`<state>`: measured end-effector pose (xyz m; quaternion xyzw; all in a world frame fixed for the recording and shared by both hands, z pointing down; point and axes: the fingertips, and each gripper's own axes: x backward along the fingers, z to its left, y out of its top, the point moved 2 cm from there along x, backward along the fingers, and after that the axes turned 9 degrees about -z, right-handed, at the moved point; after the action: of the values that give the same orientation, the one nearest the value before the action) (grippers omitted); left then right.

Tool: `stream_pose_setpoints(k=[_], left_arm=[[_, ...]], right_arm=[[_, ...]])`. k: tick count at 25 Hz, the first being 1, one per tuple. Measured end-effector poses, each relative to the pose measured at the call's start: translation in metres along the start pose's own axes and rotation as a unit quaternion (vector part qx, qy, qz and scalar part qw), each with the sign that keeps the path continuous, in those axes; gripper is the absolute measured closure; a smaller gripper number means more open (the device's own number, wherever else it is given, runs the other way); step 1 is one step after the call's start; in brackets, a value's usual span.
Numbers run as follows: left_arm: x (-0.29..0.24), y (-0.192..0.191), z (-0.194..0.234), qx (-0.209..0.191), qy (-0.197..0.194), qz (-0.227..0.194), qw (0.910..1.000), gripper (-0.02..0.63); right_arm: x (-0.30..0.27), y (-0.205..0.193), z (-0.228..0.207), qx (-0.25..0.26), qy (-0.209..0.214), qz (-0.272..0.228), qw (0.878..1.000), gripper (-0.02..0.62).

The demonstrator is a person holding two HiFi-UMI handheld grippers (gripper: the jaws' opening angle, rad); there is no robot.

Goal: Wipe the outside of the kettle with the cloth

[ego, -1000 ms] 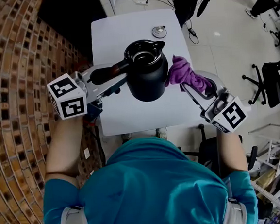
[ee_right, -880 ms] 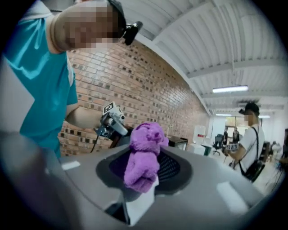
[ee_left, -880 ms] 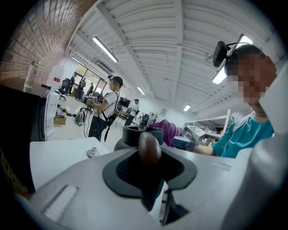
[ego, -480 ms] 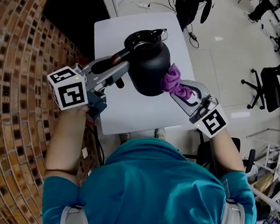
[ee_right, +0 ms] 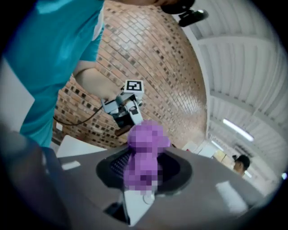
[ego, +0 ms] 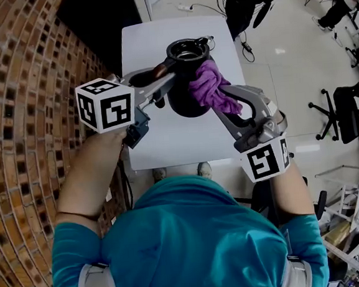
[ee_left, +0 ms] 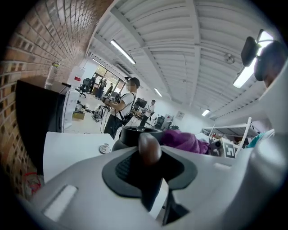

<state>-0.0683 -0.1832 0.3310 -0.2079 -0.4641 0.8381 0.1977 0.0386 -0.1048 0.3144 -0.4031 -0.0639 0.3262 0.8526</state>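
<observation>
Kettle (ego: pixel 181 103), black and open-topped, is over the far half of the white desk (ego: pixel 167 144). Its base may be lifted clear, though the head view leaves this unsure. The left claw (ego: pixel 163 82) is clamped on the handle (ee_left: pixel 149 148), its 2 jaws pressing it. The right claw (ego: pixel 223 98) is clamped on the purple cloth (ego: pixel 206 81), which lies against the kettle's upper right side.
</observation>
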Motion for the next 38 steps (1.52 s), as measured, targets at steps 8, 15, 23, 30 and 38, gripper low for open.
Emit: stream_pose_setpoints(k=[8, 15, 23, 30, 38], left_arm=[[-0.006, 0.000, -0.008, 0.013, -0.002, 0.002, 0.9999, 0.494], [0.000, 0.007, 0.002, 0.017, 0.005, -0.014, 0.9997, 0.489], [0.023, 0.016, -0.020, -0.048, -0.112, -0.033, 0.9920, 0.491], [0.044, 0.014, -0.044, -0.105, -0.216, -0.061, 0.9688, 0.491], [0.086, 0.022, -0.075, -0.160, -0.356, -0.133, 0.9111, 0.492]], right_arm=[[-0.022, -0.009, 0.028, 0.134, 0.025, 0.053, 0.989, 0.486], [-0.024, -0.062, 0.121, 0.131, 0.145, 0.095, 0.976, 0.488], [0.028, -0.006, 0.033, -0.223, 0.062, -0.107, 0.967, 0.488], [0.052, -0.006, -0.049, -0.308, -0.019, -0.197, 0.931, 0.488], [0.051, -0.038, 0.009, -0.355, 0.041, -0.183, 0.916, 0.488]])
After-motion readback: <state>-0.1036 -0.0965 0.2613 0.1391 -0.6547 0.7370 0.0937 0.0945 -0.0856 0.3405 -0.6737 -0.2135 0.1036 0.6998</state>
